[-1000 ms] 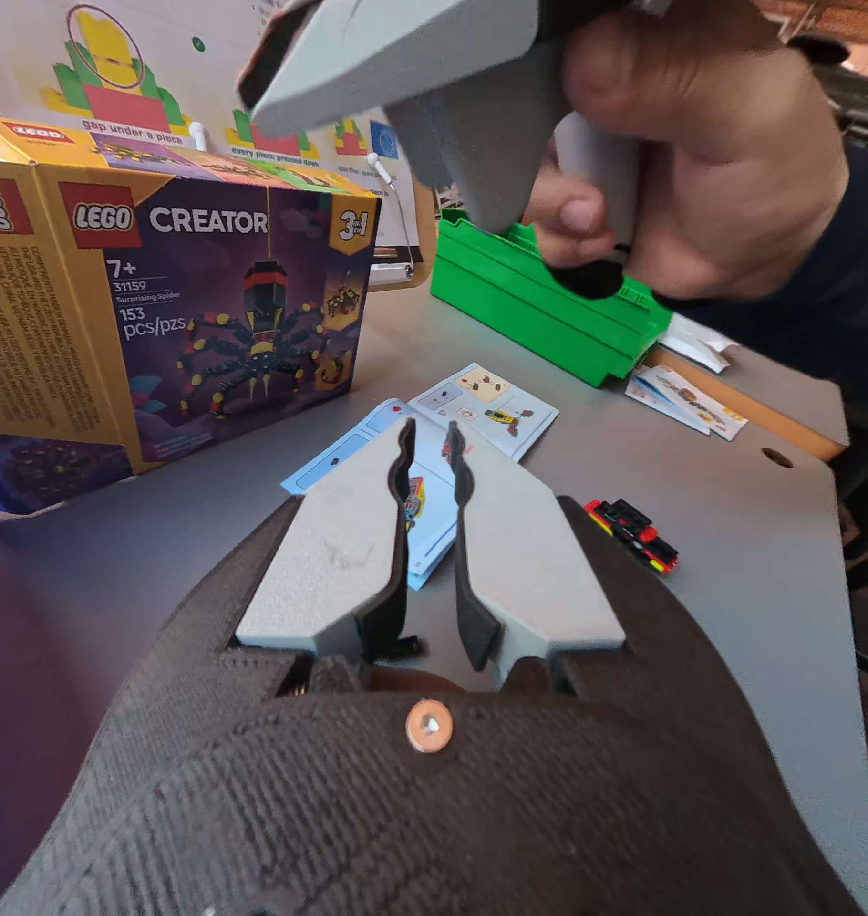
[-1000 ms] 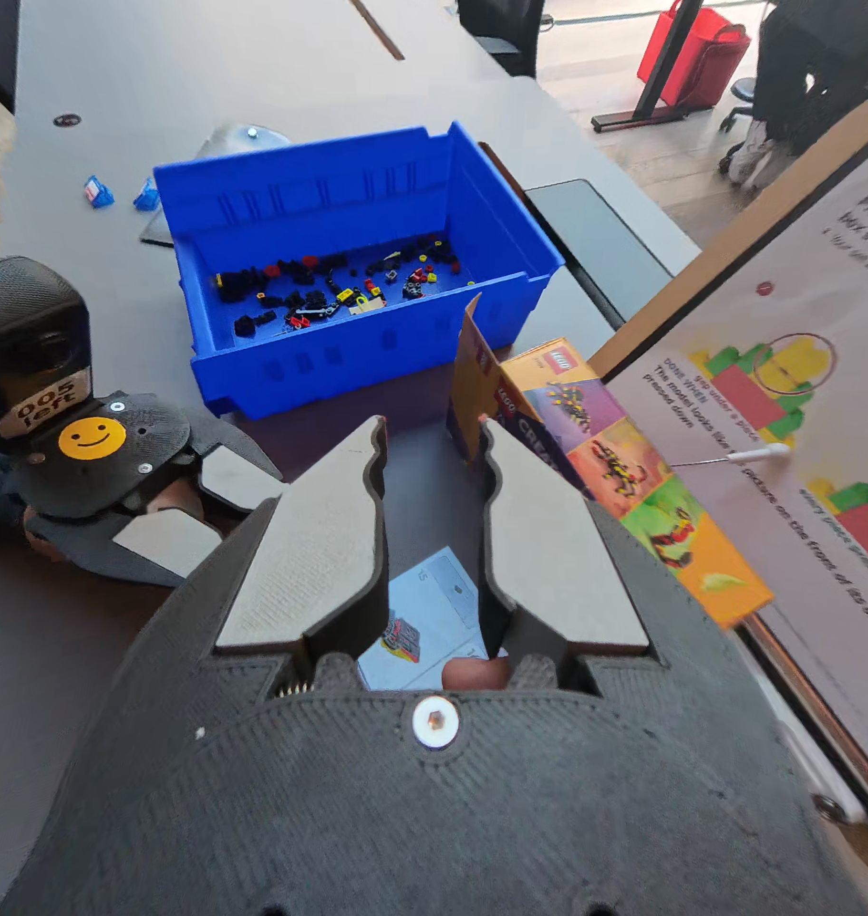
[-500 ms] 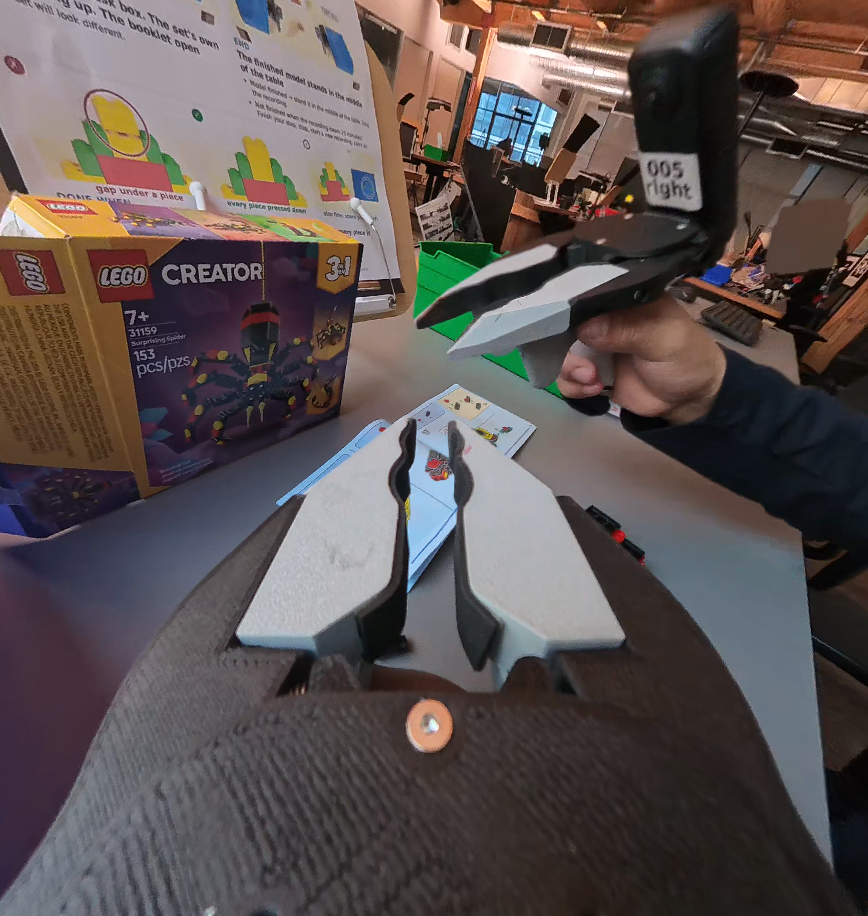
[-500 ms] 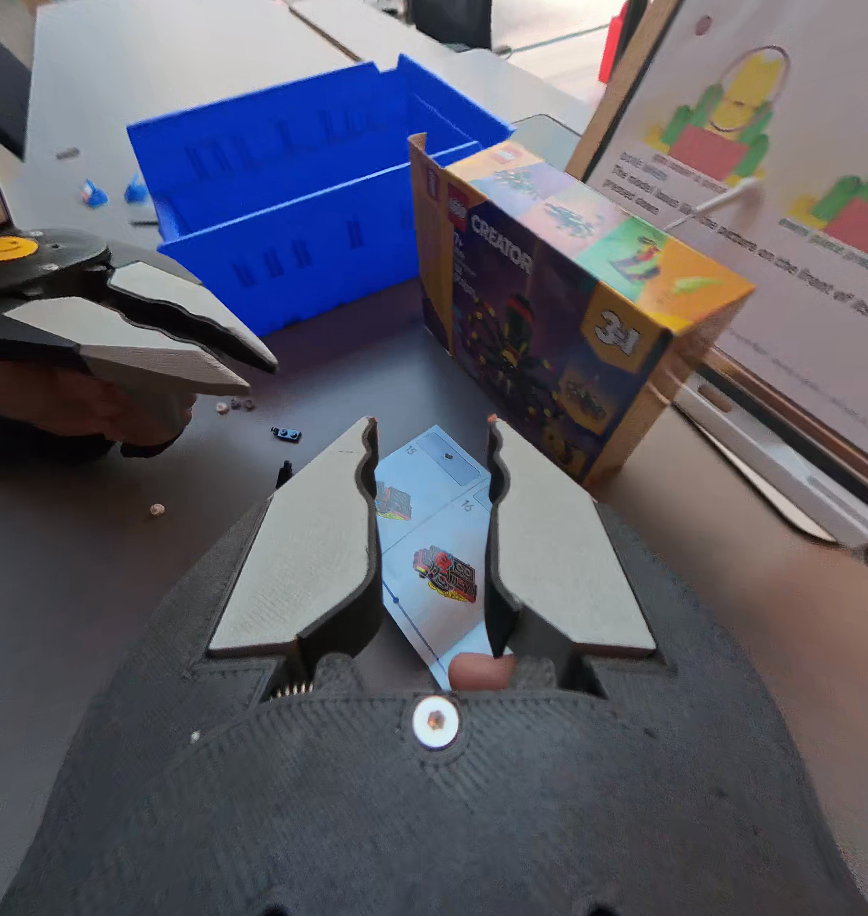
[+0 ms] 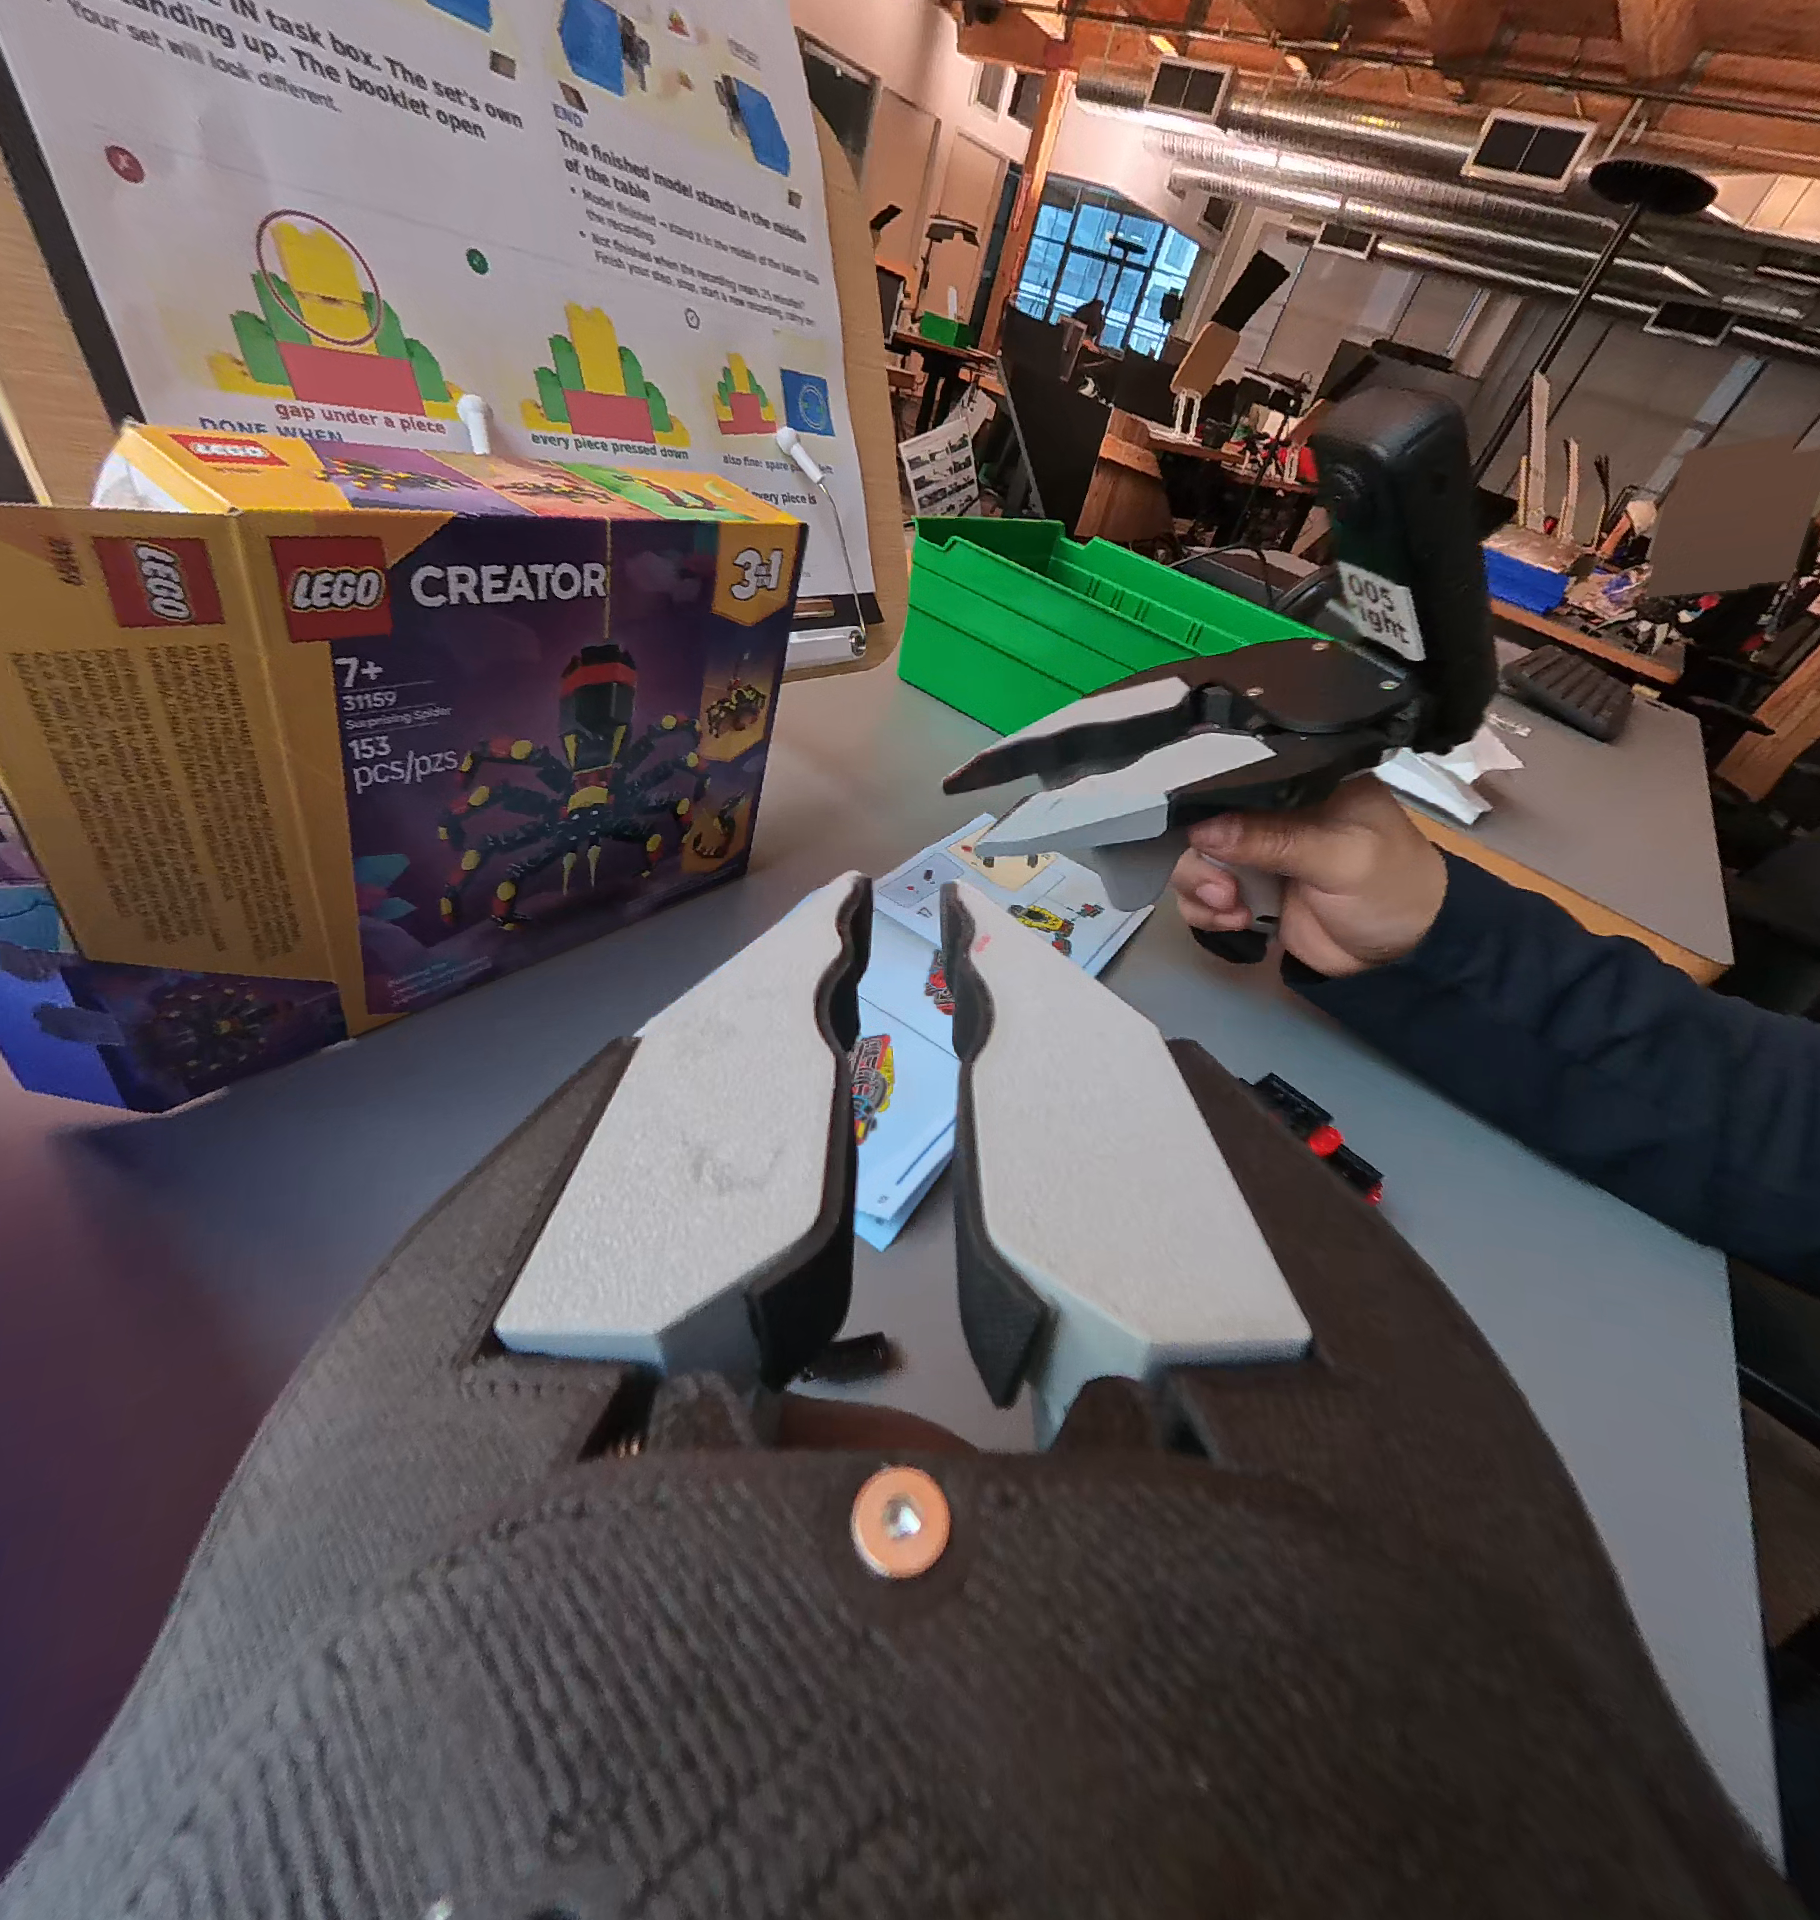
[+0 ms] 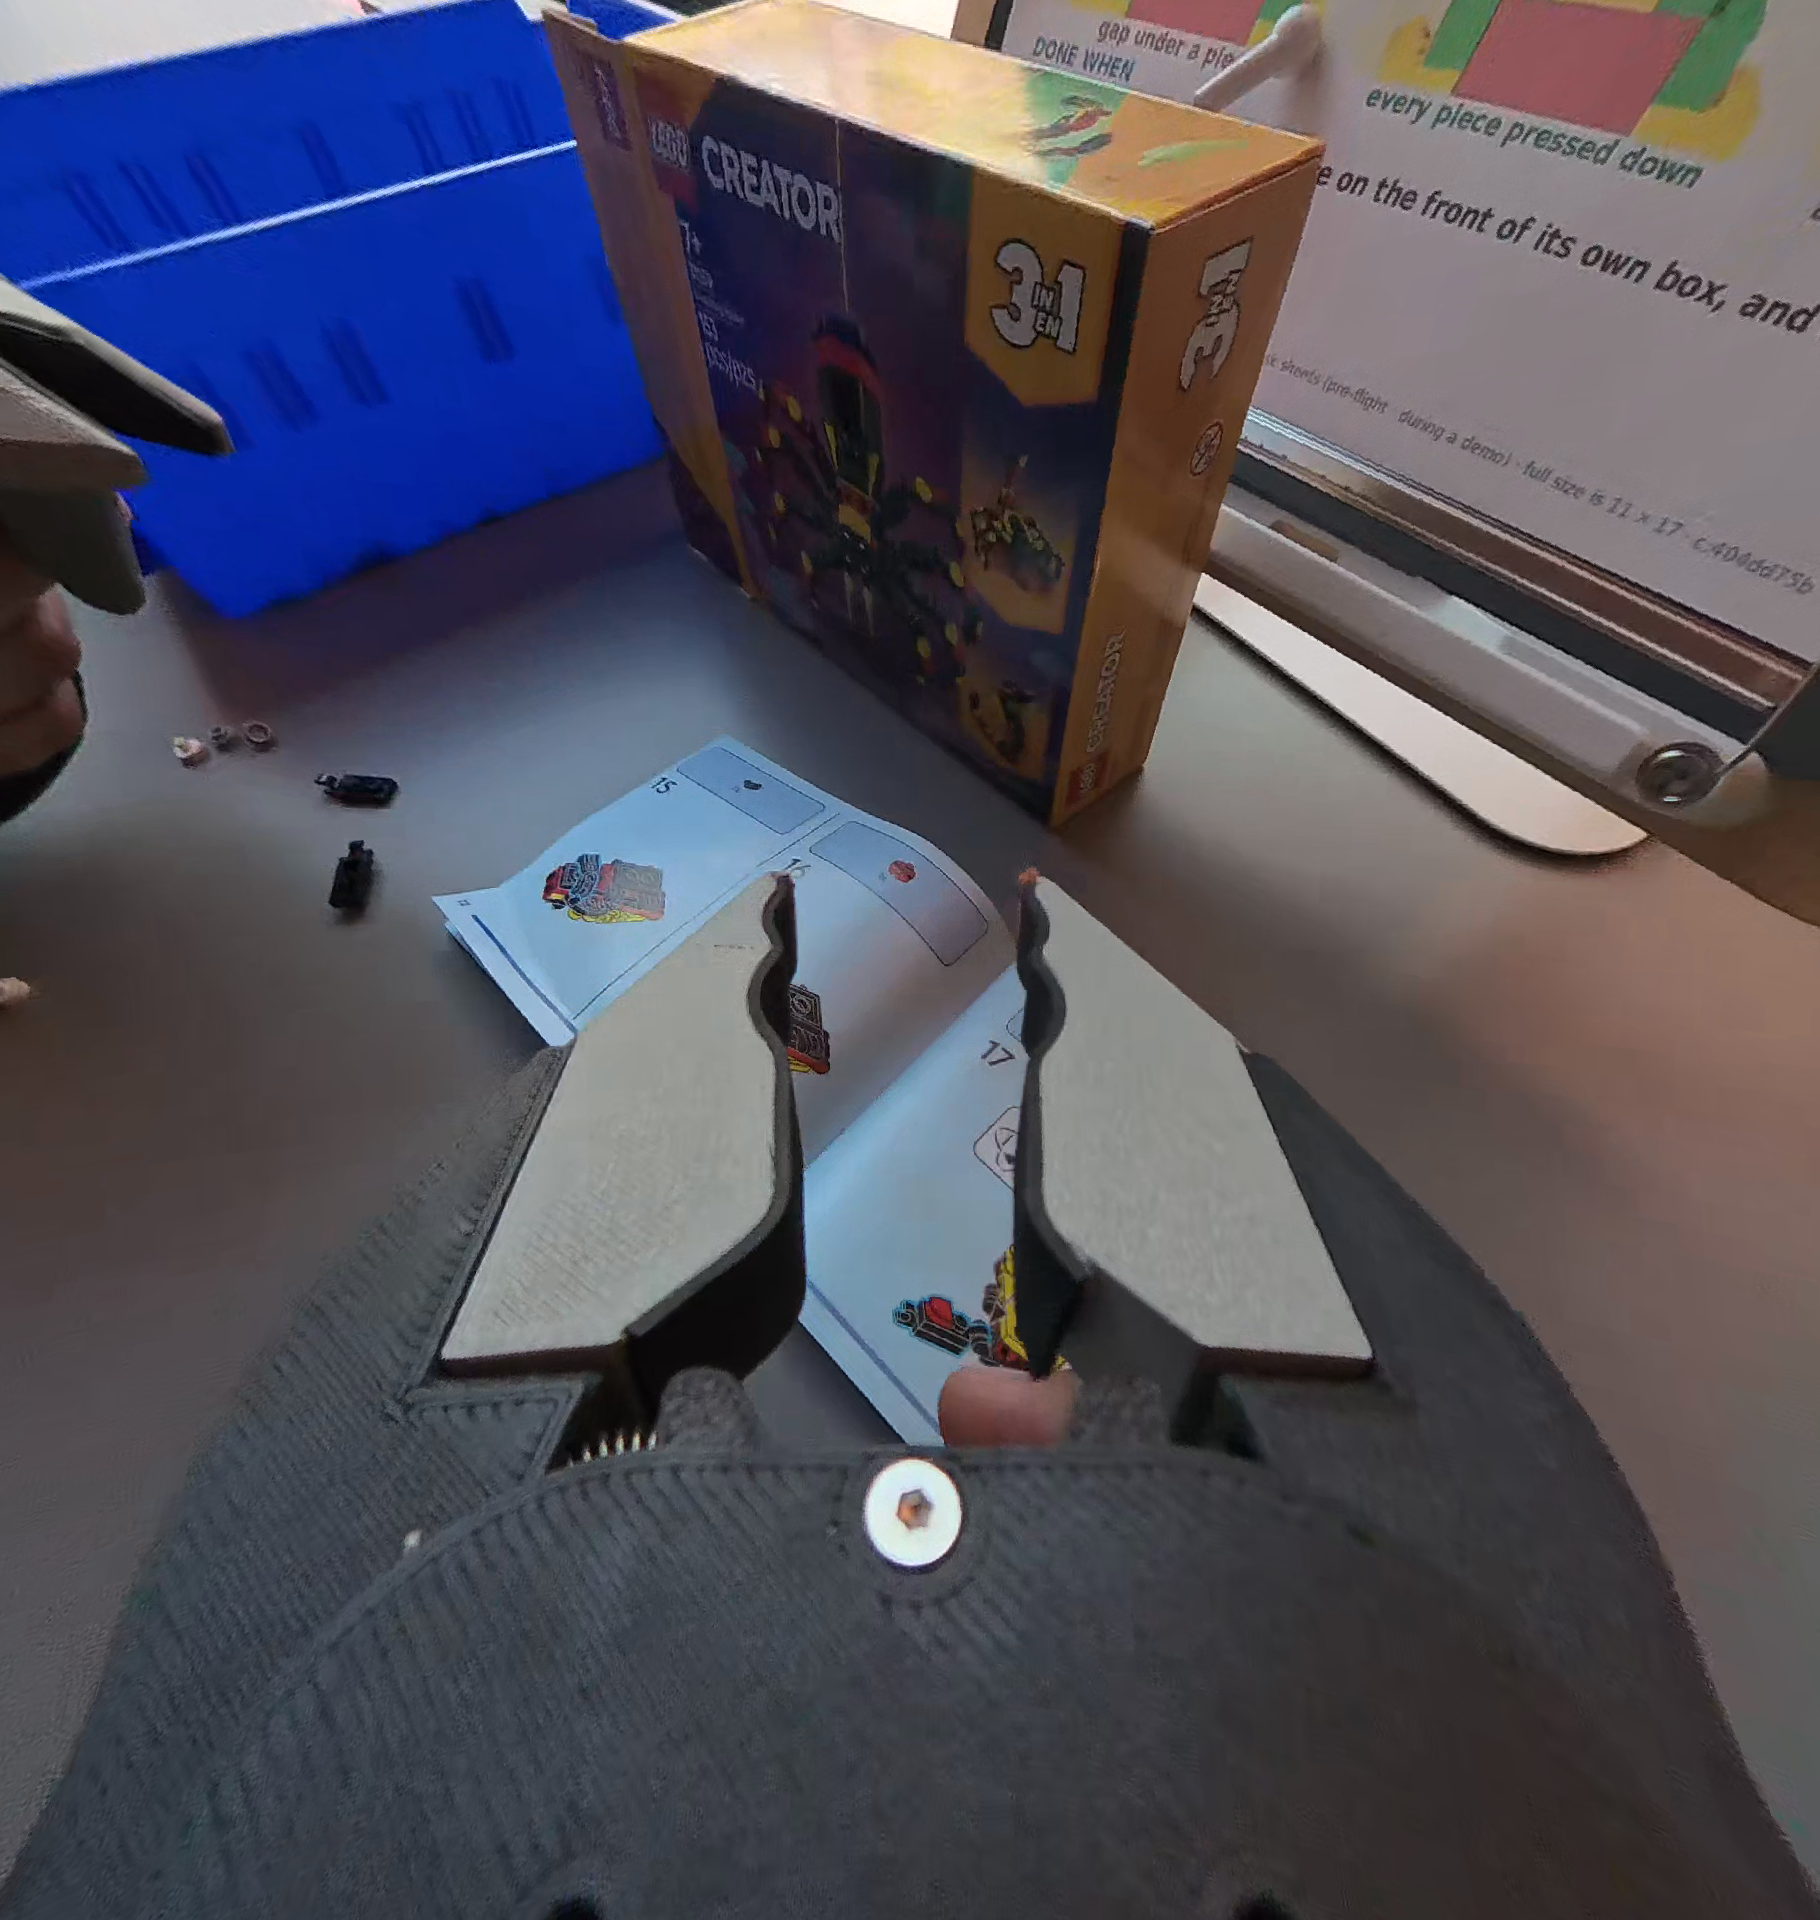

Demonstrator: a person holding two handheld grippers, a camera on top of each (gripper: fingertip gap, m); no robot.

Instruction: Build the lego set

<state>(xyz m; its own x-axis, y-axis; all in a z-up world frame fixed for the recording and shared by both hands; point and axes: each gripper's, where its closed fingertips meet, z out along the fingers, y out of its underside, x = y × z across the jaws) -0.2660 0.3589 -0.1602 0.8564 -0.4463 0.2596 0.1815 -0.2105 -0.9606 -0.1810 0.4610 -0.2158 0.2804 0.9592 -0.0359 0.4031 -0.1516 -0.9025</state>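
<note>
Jaws parted on both sides, gripping nothing: only a narrow slot on the left gripper (image 5: 901, 904), a wider gap on the right gripper (image 6: 906, 883). Held low over the worktop (image 5: 1457, 1299), both aimed at the open instruction booklet (image 6: 740, 894), most likely to read the current step before picking anything up. Lying flat and opened out just in front of the set box (image 6: 916, 416), so easy to check from either side. Stood upright behind it, picture face forward, probably as a reference for the finished model.

Partly built black-and-red assembly (image 5: 1311, 1138) resting on the worktop to the right of the booklet, beneath the sleeve of the right arm, apart from both grippers. Two small black pieces (image 6: 357, 788) loose on the worktop left of the booklet, with a few tiny pale bits (image 6: 220, 740) near them; possibly set out for the next step, though too small to identify. Blue bin (image 6: 314, 312) behind them beside the box; contents hidden by its wall from this angle. Green bin (image 5: 1041, 634) farther back on the right, in front of the propped guide board (image 5: 449, 208).

Judging by the small assembly, build at an early stage. Next move likely a matter of matching a loose piece to the page, then pinching it squarely.
</note>
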